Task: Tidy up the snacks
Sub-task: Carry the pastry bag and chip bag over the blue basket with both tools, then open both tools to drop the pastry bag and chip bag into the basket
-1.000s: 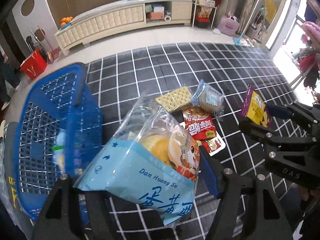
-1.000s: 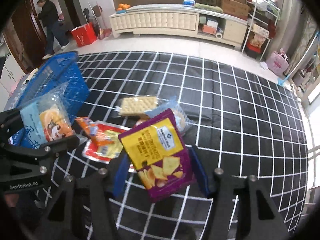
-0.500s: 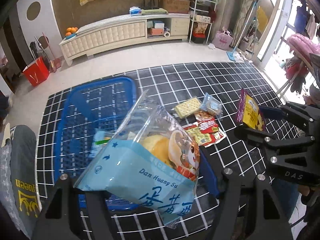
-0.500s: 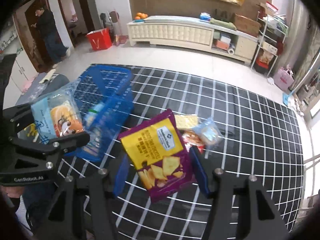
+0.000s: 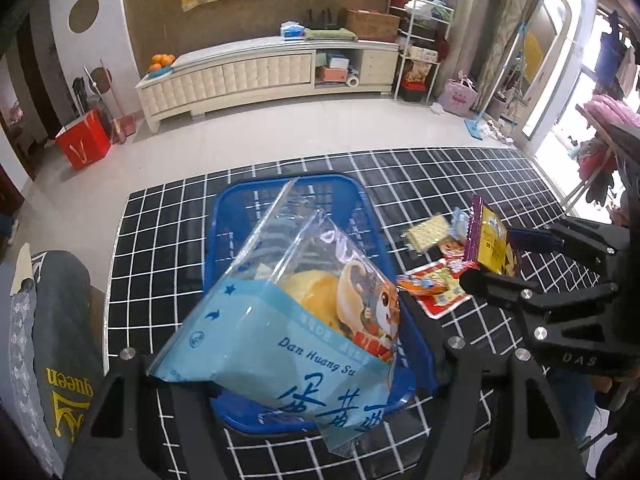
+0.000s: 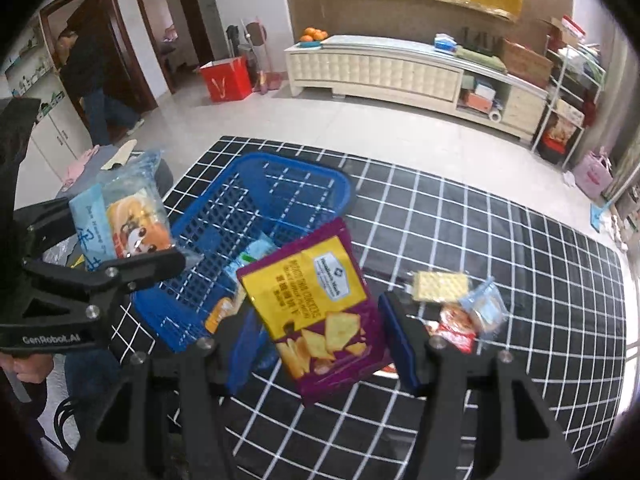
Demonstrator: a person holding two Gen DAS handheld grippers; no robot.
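The left claw [image 5: 280,344] was clenched on the pale-blue plastic pastry bag [image 5: 288,320], directly above the blue plastic mesh basket [image 5: 224,216]. The right claw [image 6: 316,340], gripping the purple-and-yellow cracker packet [image 6: 320,308], hung beside the basket's right rim, farther off.

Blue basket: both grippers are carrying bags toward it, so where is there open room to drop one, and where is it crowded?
The blue basket has bare mesh floor along its far half, toward the far rim. Its near end already holds packets. Right of it, the cracker pack and red packets crowd the checked mat; beyond them the mat is bare.
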